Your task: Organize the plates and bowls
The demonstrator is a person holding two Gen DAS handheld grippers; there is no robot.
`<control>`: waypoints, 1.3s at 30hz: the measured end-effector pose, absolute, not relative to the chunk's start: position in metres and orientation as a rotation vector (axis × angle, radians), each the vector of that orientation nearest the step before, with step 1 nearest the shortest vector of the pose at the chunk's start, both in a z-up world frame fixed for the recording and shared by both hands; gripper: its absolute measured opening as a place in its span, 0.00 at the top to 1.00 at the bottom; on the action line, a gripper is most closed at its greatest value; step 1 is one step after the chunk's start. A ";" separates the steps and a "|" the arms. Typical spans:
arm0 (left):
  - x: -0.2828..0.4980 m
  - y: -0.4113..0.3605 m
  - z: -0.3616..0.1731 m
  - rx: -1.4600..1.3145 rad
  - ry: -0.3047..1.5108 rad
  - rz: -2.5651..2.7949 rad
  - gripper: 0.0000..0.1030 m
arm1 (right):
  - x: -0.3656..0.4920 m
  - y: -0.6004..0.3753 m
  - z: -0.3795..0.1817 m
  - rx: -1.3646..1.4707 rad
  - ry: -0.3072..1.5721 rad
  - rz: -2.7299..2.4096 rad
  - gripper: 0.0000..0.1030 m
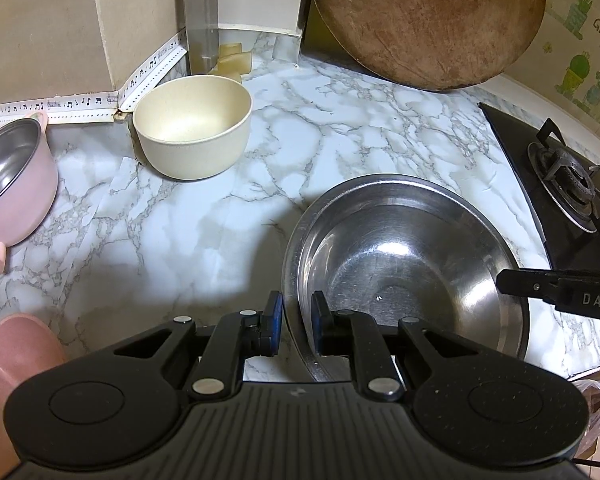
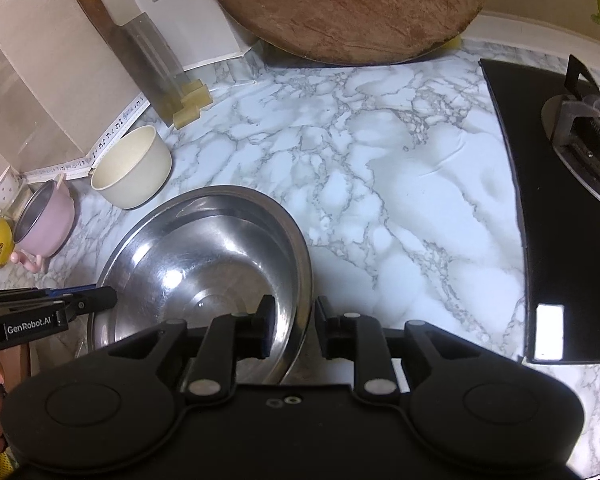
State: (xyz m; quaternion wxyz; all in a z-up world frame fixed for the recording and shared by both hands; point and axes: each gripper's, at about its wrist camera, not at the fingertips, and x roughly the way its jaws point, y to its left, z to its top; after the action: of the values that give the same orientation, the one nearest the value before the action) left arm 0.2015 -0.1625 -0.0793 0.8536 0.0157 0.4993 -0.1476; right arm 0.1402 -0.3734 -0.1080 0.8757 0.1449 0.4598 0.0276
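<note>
A table [image 2: 380, 184] covered in white marble-patterned film with grey veins fills the scene, the film wrinkled in places near the right side. On the right a black glass hob [image 2: 560, 208] is set into it, with a gas burner [image 2: 592, 128] and its metal pan support. At the far edge a large round wooden chopping board [image 2: 348, 8] leans upright against the wall. To the far left, a cleaver [image 2: 136, 52] with a wooden handle leans on a pale panel, and a white tape printed with music notes [image 1: 80, 102] runs along the foot of the wall. Wallpaper with green cactus drawings [image 1: 588, 40] covers the wall behind the hob. Bright light glares off the glass.
</note>
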 end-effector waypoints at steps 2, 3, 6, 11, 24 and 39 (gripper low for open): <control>0.201 -0.162 -0.078 0.031 1.048 -0.312 0.86 | 0.138 -0.373 -0.104 0.292 0.950 0.052 0.74; 0.201 -0.162 -0.077 0.030 1.046 -0.311 0.86 | 0.137 -0.373 -0.101 0.284 0.942 0.051 0.73; 0.200 -0.160 -0.073 0.021 1.043 -0.305 0.86 | 0.135 -0.371 -0.091 0.262 0.916 0.055 0.65; 0.197 -0.158 -0.063 0.021 1.021 -0.309 0.86 | 0.133 -0.365 -0.074 0.239 0.879 0.072 0.56; 0.180 -0.132 -0.024 -0.027 0.899 -0.324 0.36 | 0.128 -0.323 -0.035 0.166 0.795 0.161 0.33; 0.172 -0.059 0.013 -0.087 0.762 -0.240 0.24 | 0.138 -0.247 -0.001 0.091 0.702 0.258 0.00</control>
State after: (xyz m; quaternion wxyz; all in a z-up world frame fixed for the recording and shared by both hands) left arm 0.1722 -0.0593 0.0132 0.9204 -0.0422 0.3707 -0.1169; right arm 0.1383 -0.2469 -0.0009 0.9300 0.0444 0.3426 0.1258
